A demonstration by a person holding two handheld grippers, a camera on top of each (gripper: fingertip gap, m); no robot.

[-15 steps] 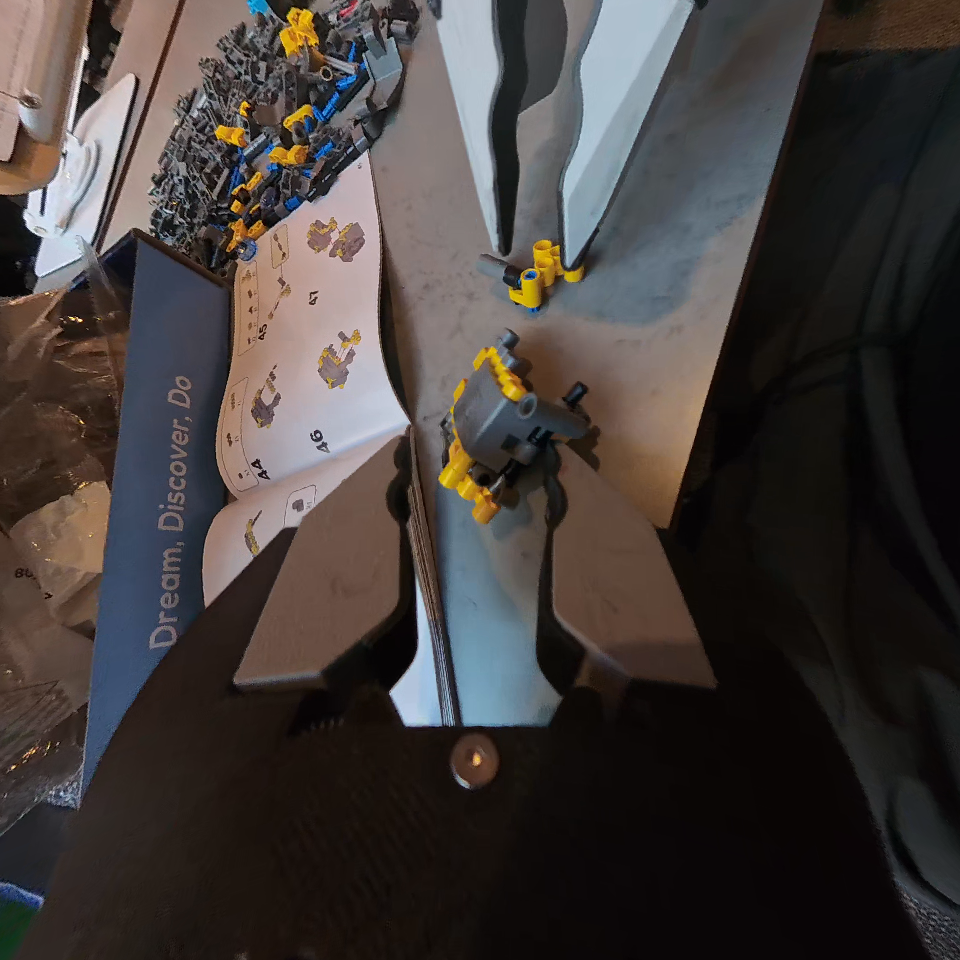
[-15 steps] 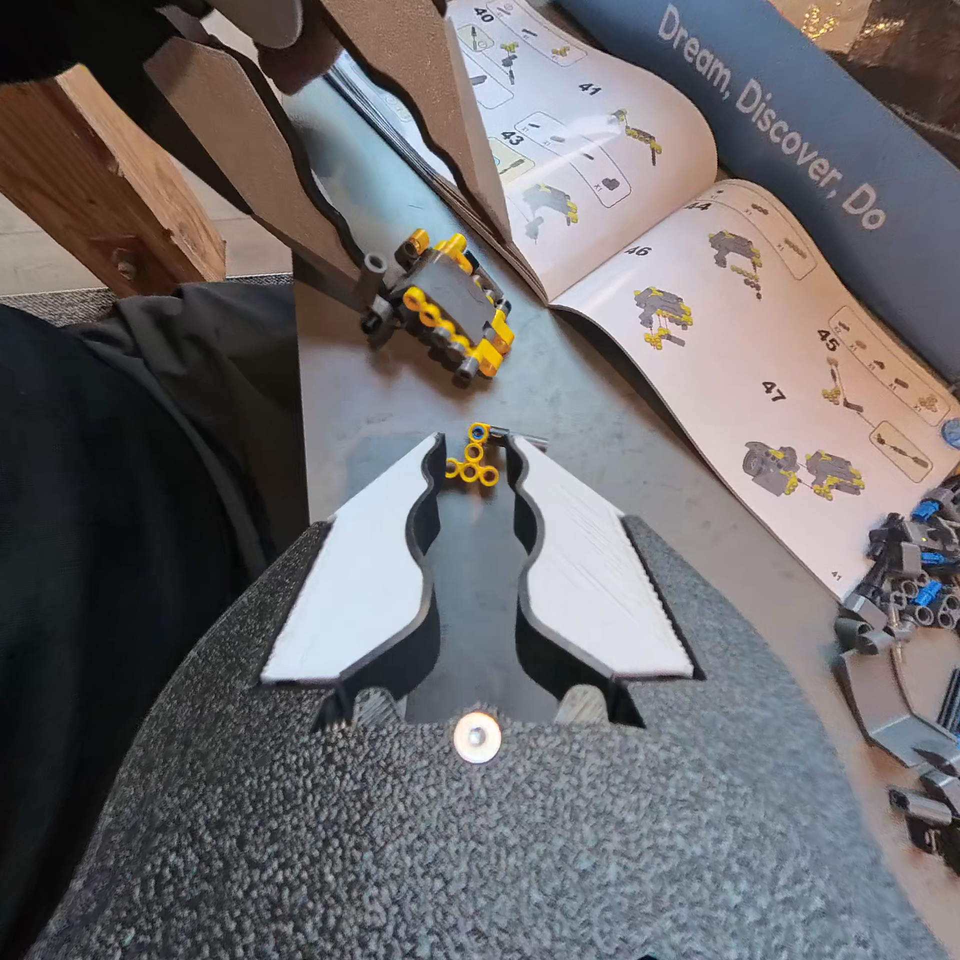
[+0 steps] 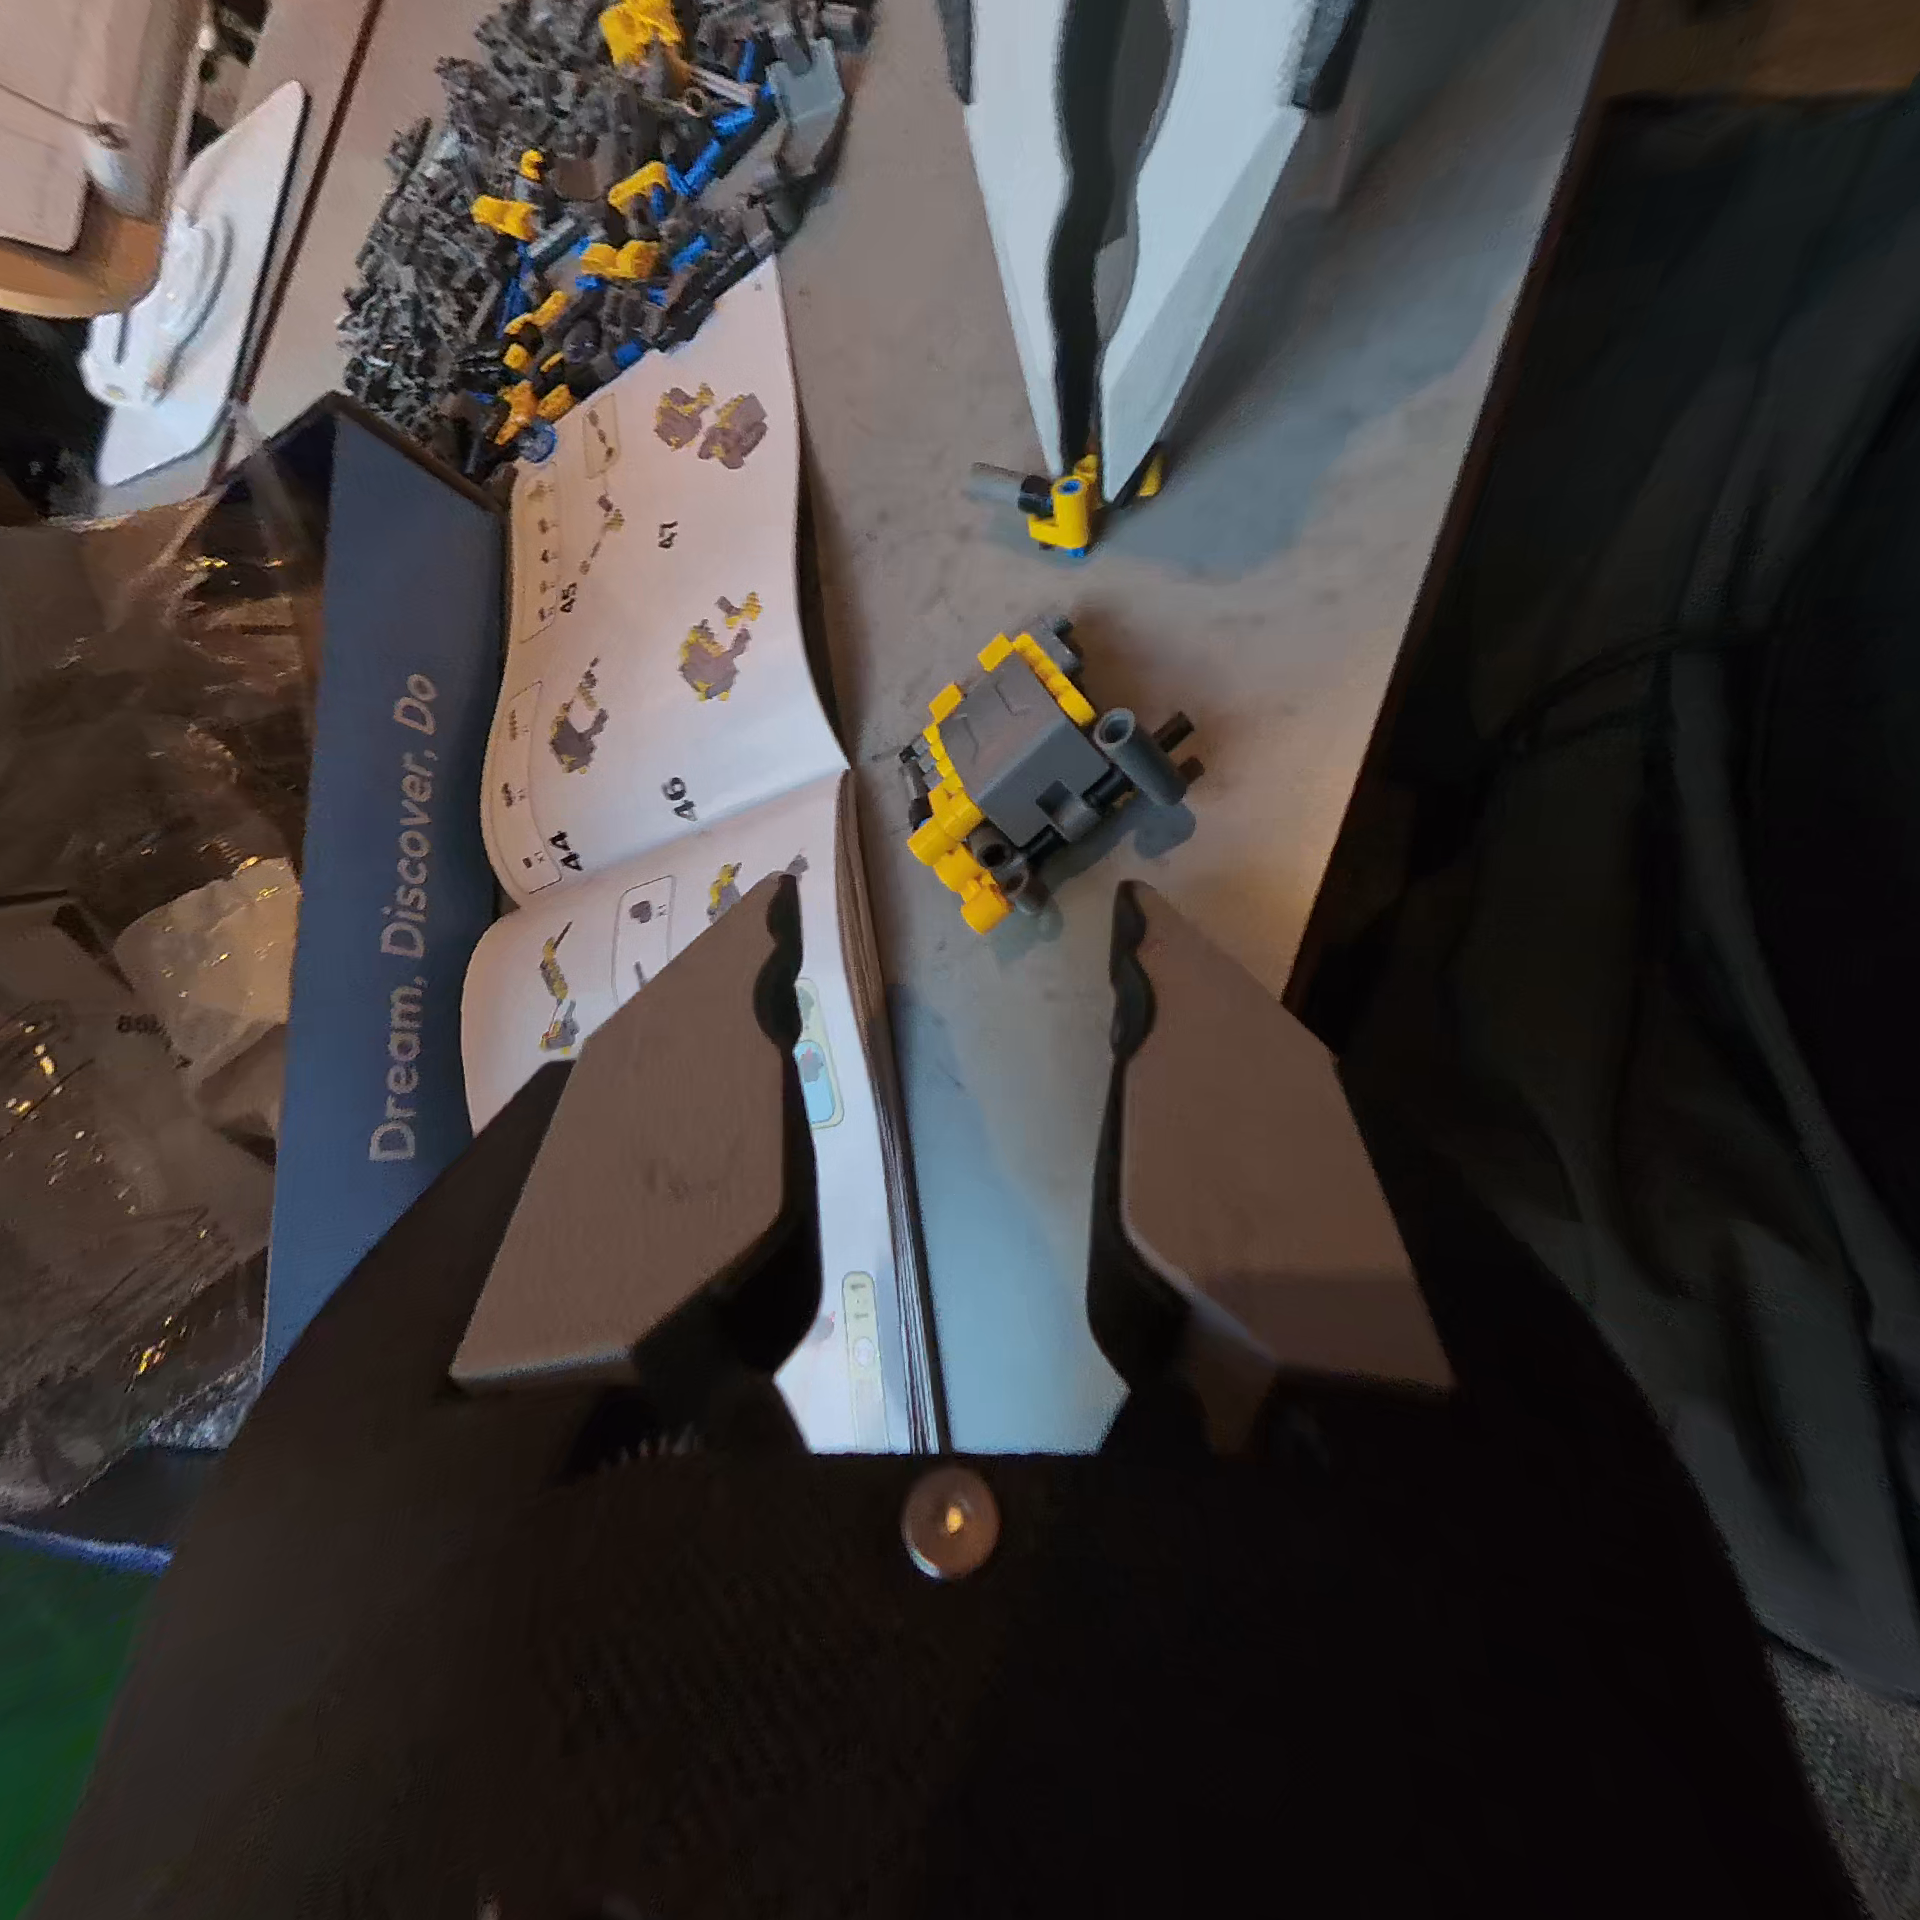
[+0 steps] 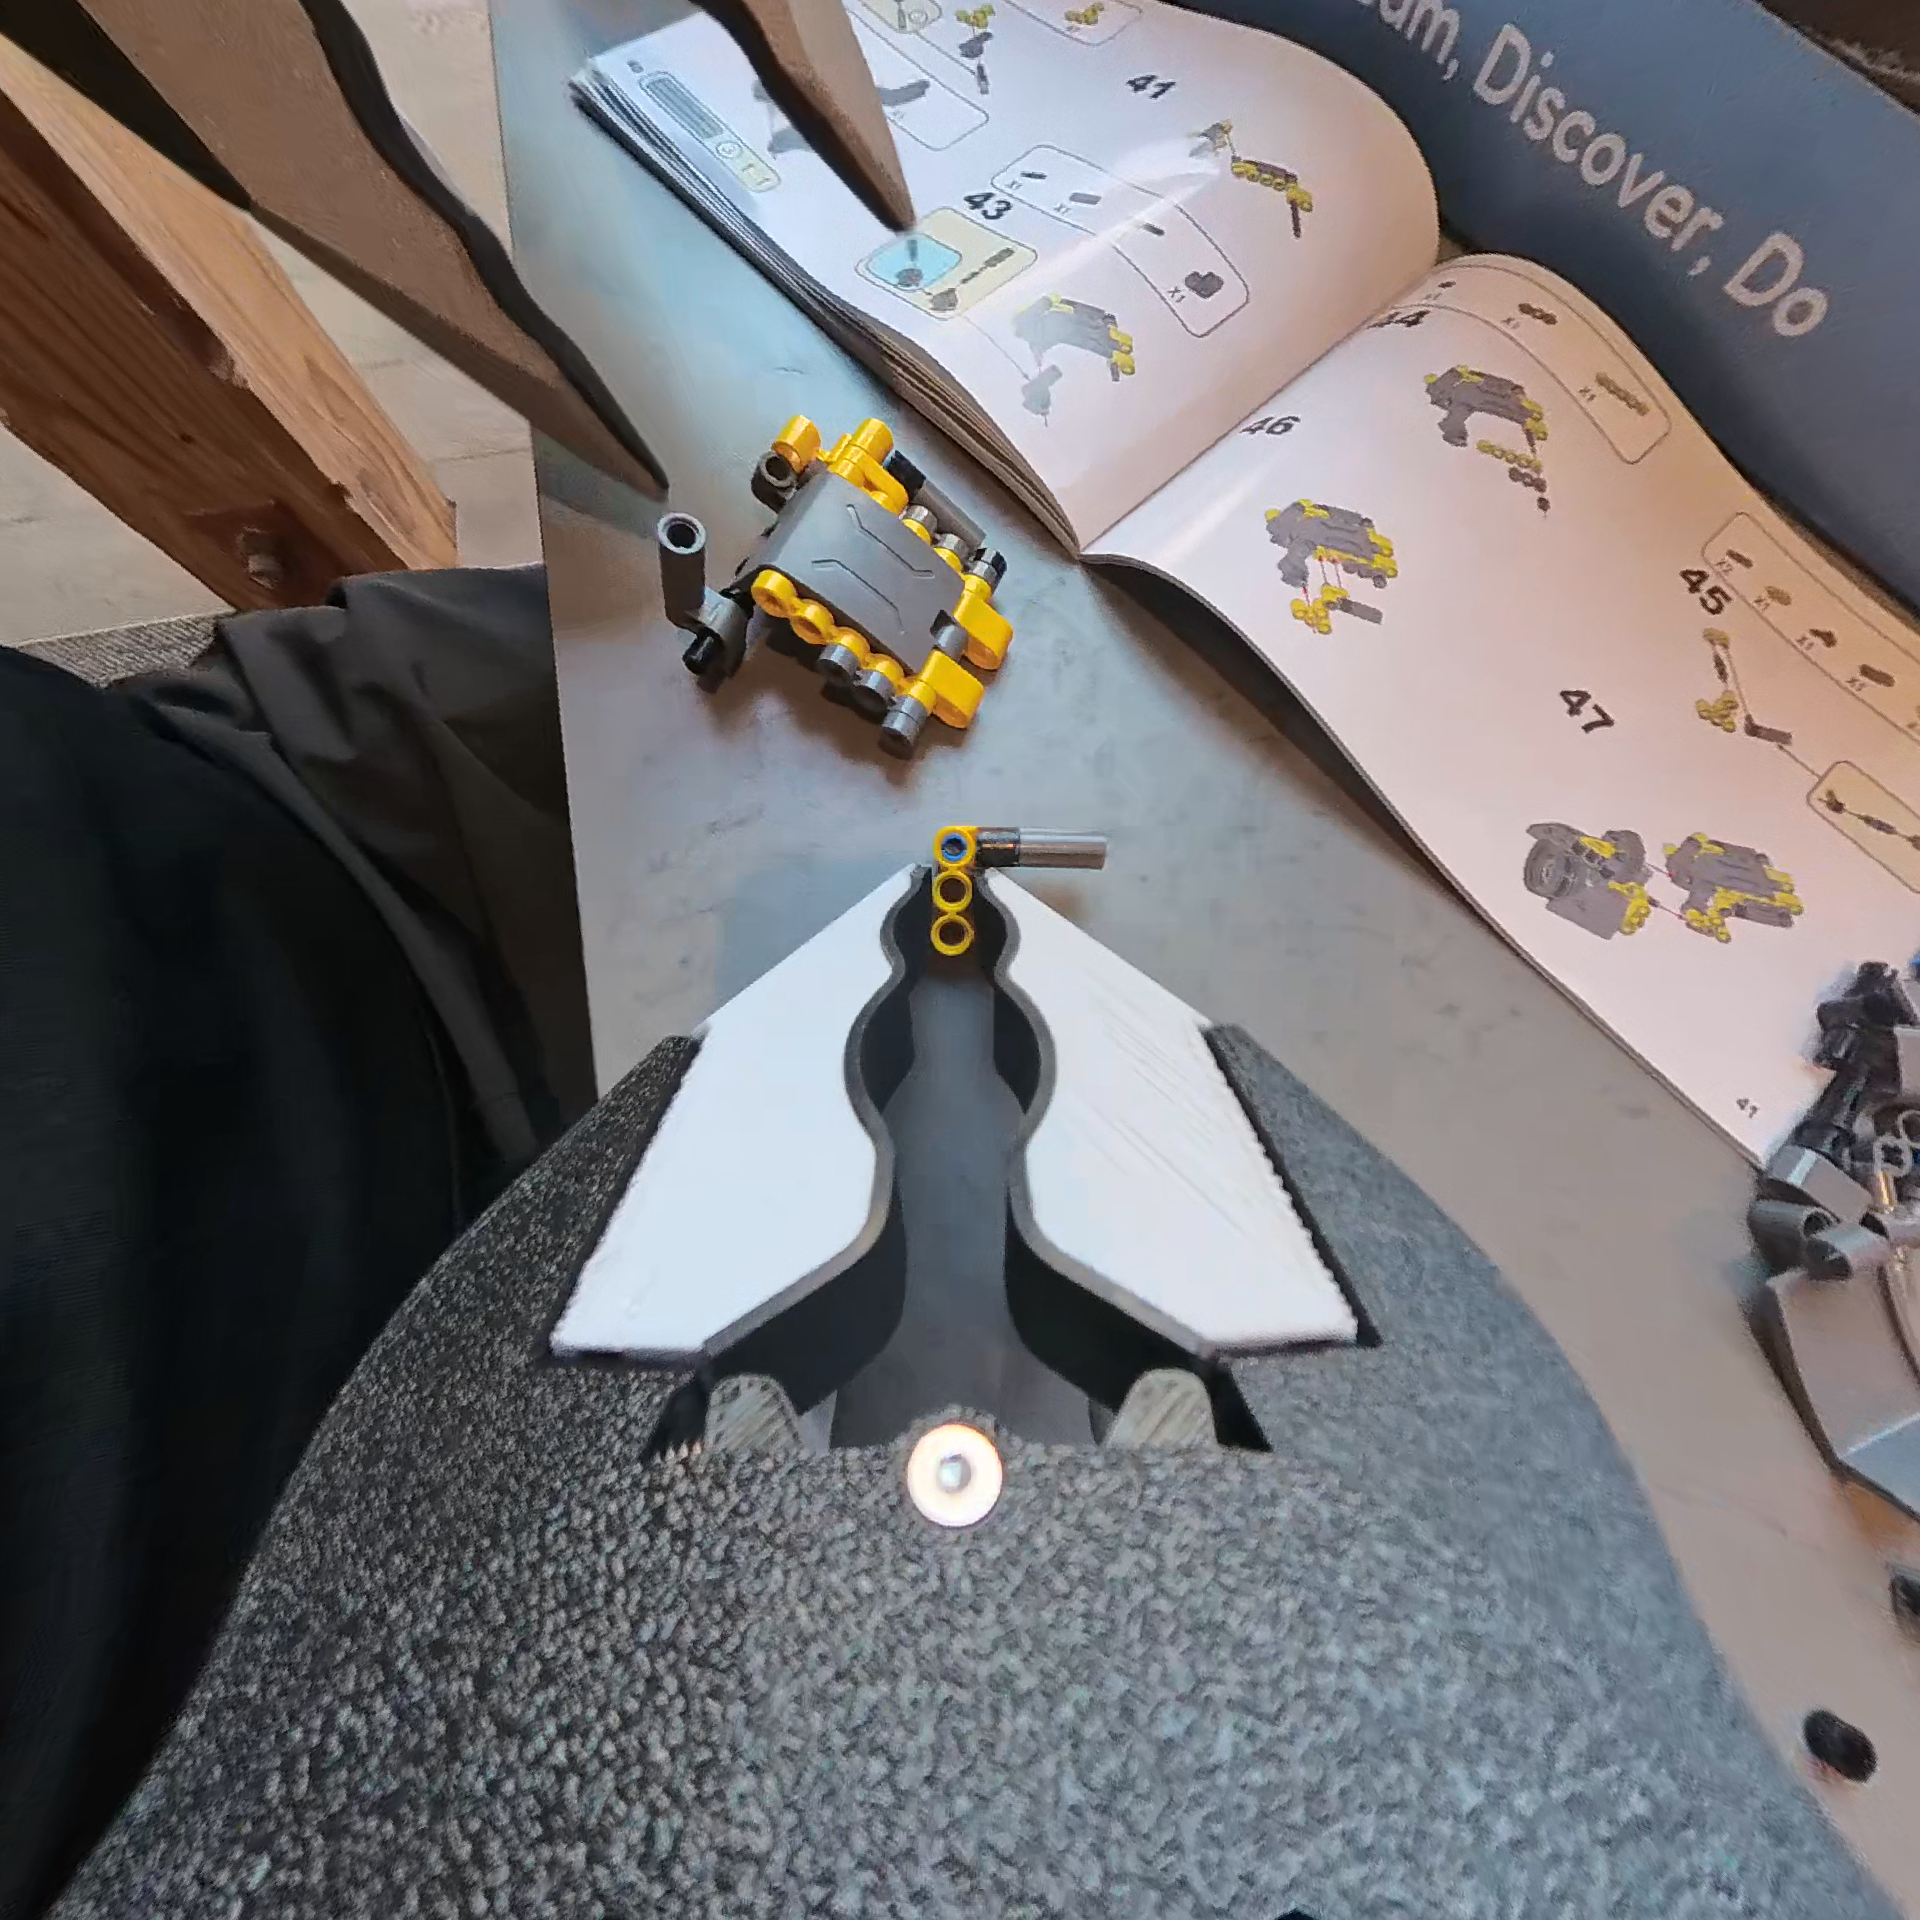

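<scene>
A small grey and yellow brick assembly [image 3: 1023,769] lies on the grey table, just ahead of my left gripper [image 3: 956,894]. That gripper is open and empty, its dark fingers apart from the assembly. My right gripper [image 4: 952,868], with white fingers, is shut on a yellow three-hole beam [image 4: 952,914] with a grey pin [image 4: 1044,850] sticking out to the right. The assembly [image 4: 862,592] lies a short way beyond it. In the left wrist view the right gripper [image 3: 1081,468] holds the yellow beam [image 3: 1062,509] low over the table. The left gripper [image 4: 774,348] also shows in the right wrist view.
An open instruction booklet [image 3: 665,623] [image 4: 1351,468] lies beside the assembly, with a blue box [image 3: 384,831] [image 4: 1662,156] behind it. A pile of loose grey, yellow and blue parts [image 3: 582,229] [image 4: 1860,1195] sits farther along. The table edge [image 3: 1392,831] borders dark cloth. A wooden beam [image 4: 156,312] stands nearby. The left gripper's tips are roughly 10 cm from the right gripper's.
My left gripper has opened wider and drawn back from the assembly, which now lies free. My right gripper has closed on the yellow beam, which now stands between its fingertips.
</scene>
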